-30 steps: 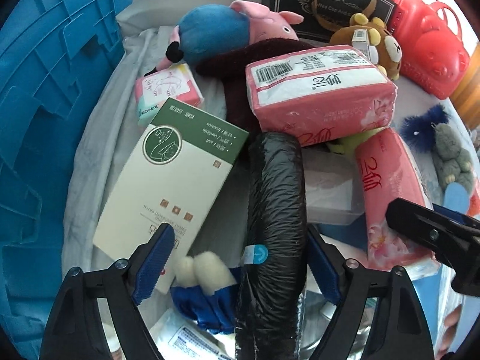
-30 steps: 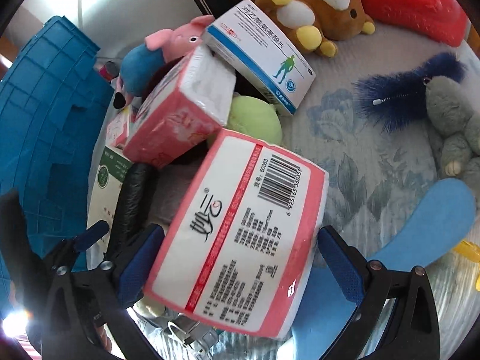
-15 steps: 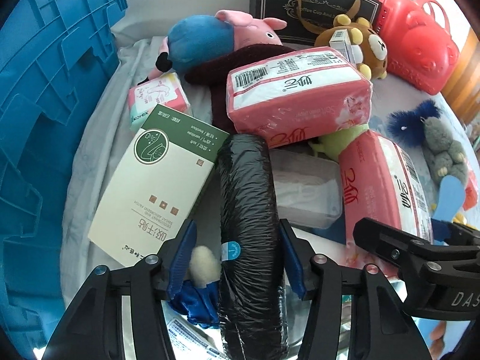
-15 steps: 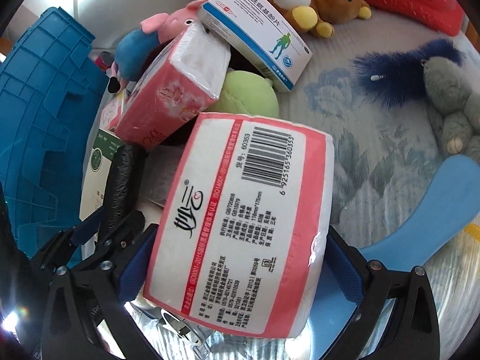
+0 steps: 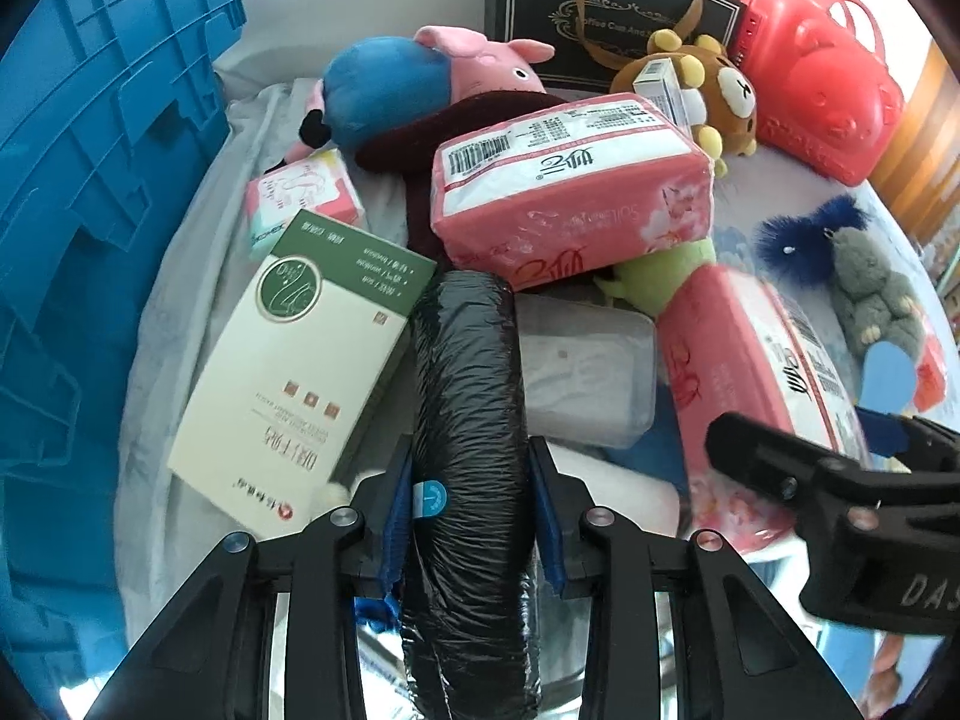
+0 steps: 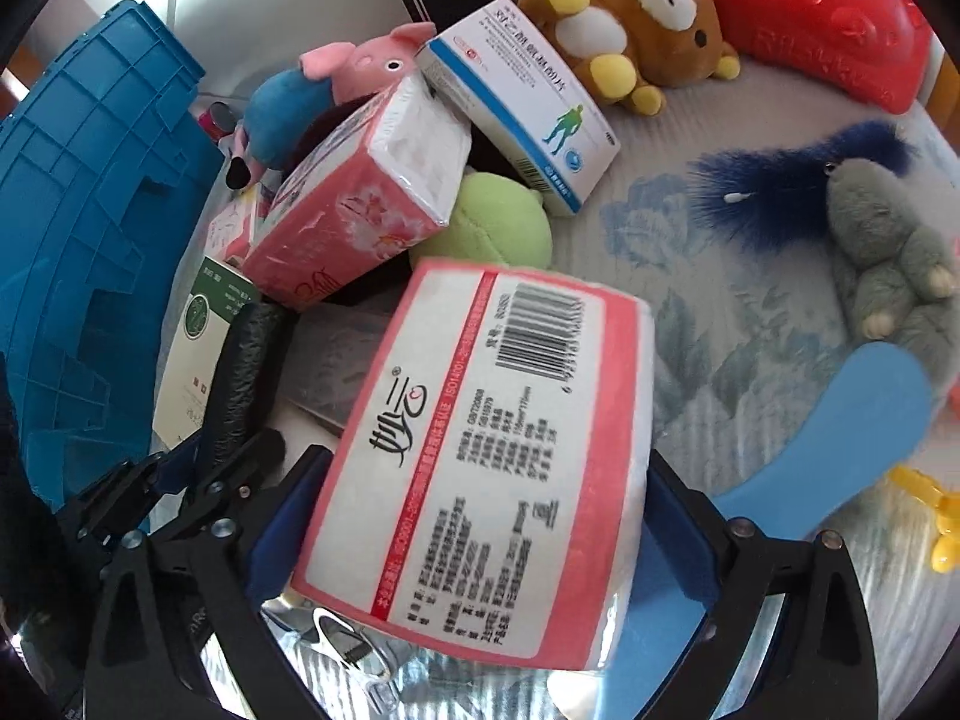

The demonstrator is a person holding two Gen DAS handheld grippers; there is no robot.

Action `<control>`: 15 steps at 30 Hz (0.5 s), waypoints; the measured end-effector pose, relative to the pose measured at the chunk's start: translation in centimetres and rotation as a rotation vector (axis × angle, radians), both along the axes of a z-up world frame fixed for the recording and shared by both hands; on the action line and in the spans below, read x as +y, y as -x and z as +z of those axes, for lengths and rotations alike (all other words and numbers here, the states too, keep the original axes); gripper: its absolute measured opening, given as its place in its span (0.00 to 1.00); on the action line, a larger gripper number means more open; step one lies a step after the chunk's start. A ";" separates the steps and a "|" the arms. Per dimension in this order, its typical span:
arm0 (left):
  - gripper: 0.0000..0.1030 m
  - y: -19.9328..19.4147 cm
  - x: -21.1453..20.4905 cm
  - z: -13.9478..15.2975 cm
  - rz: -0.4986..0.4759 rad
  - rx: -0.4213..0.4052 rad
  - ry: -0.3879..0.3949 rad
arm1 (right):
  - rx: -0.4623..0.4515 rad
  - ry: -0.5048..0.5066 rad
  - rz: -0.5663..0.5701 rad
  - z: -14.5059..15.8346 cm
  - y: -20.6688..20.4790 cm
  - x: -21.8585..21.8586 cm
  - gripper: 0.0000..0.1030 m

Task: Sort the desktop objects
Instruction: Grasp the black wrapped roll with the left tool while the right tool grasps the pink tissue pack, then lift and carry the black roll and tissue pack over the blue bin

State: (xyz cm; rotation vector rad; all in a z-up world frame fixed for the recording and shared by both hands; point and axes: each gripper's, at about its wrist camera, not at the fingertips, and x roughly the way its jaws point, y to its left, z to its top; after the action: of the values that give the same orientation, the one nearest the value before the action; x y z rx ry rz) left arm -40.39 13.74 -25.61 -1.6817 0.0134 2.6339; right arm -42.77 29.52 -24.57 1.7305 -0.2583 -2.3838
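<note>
1. Compared with a second ago, the left gripper has just been closing its jaws onto the black bag roll; the wide gap that stood on either side of the roll is gone, and both blue pads now press against its flanks.
2. That roll runs from the bottom centre of the left wrist view up to mid-frame, where its far end tucks under a pink tissue pack.
3. At mid-left of the same view, a green and white box lies tilted just beside the roll; a clear plastic container sits against the roll's right side.
4. The right gripper straddles a second pink tissue pack, which fills the lower centre of the right wrist view, barcode uppermost. Its pads sit at the pack's two sides, and the pack is blurred; whether they actually clamp it I cannot tell.
5. A blue crate takes up the whole left edge.
6. Along the top sit a pink pig plush, a brown bear plush and a red plastic case.
</note>
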 end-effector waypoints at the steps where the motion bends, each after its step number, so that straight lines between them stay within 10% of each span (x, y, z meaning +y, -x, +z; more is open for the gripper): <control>1: 0.33 -0.3 0.0 0.3 0.001 0.006 0.002 | 0.002 -0.002 -0.003 0.1 -0.2 0.1 0.95; 15: 0.33 -5.8 -0.3 7.4 0.007 0.163 0.026 | 0.163 0.000 0.013 6.6 -5.7 1.0 0.93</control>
State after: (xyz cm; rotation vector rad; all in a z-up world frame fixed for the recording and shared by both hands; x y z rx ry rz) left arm -34.62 13.42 -18.25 -1.4717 0.0439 2.7802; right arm -37.06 30.48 -17.95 1.5212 -0.2229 -2.4978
